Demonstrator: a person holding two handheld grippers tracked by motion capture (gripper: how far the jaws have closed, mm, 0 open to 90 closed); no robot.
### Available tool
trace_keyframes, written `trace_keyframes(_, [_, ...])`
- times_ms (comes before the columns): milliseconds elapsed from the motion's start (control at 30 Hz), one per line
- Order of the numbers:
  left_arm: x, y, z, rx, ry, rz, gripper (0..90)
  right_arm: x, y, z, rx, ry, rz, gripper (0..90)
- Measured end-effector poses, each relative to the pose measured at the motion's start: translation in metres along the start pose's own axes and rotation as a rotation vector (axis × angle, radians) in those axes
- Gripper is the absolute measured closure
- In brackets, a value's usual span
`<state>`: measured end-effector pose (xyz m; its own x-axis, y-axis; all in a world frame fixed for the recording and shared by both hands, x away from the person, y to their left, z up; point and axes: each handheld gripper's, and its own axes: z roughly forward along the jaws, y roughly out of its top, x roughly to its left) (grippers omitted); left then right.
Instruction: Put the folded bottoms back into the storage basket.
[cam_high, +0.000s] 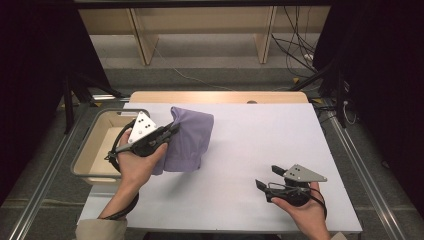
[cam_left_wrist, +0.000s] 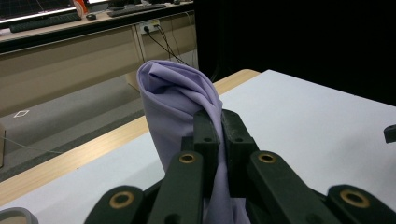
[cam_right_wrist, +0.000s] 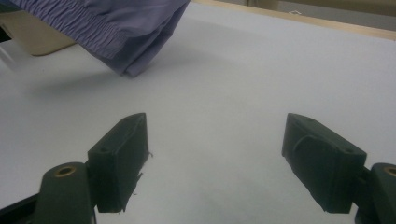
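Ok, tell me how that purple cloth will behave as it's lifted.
Probably floppy: the purple cloth drapes in soft folds from the shut left gripper. Likely light, since one pinch holds it up. Its hanging end may drag across the table.

The high view is looking forward and down from above the person's side, taking in the whole white rectangular tabletop (cam_high: 260, 150) from some distance. The left gripper view is riding close behind its own black jaws, facing level across the table toward a far desk, with the lilac folded cloth garment (cam_left_wrist: 175, 100) immediately ahead. The right gripper view is sitting low over the tabletop (cam_right_wrist: 243, 93), facing the same garment (cam_right_wrist: 126, 28) from farther off. All three views are sharing the garment (cam_high: 190, 137) and the surrounding tabletop.
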<state>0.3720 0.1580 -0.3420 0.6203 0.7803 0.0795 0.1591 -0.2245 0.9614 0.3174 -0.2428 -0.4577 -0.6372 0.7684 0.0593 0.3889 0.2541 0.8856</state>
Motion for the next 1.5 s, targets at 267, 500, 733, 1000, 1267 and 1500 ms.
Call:
trace_keyframes(267, [0.004, 0.001, -0.004, -0.007, 0.008, -0.005, 85.5, 0.001, 0.0, 0.0, -0.004, 0.011, 0.001, 23.2])
trace_keyframes(500, [0.007, 0.002, -0.006, -0.009, 0.014, -0.007, 85.6, 0.001, 0.0, 0.0, -0.008, 0.017, -0.005, 22.8])
trace_keyframes(733, [0.008, 0.003, -0.007, -0.013, 0.019, -0.01, 85.5, 0.001, 0.0, 0.0, -0.009, 0.016, -0.005, 22.6])
trace_keyframes(1000, [0.011, 0.003, -0.009, -0.019, 0.028, -0.014, 85.5, 0.002, 0.0, 0.0, -0.01, 0.014, -0.004, 22.6])
trace_keyframes(1267, [0.014, 0.004, -0.011, -0.024, 0.038, -0.015, 85.5, 0.002, 0.0, 0.0, -0.008, 0.014, -0.006, 22.6])
trace_keyframes(1500, [0.016, 0.005, -0.013, -0.028, 0.044, -0.013, 85.5, 0.002, 0.0, 0.0, -0.008, 0.014, -0.006, 22.6])
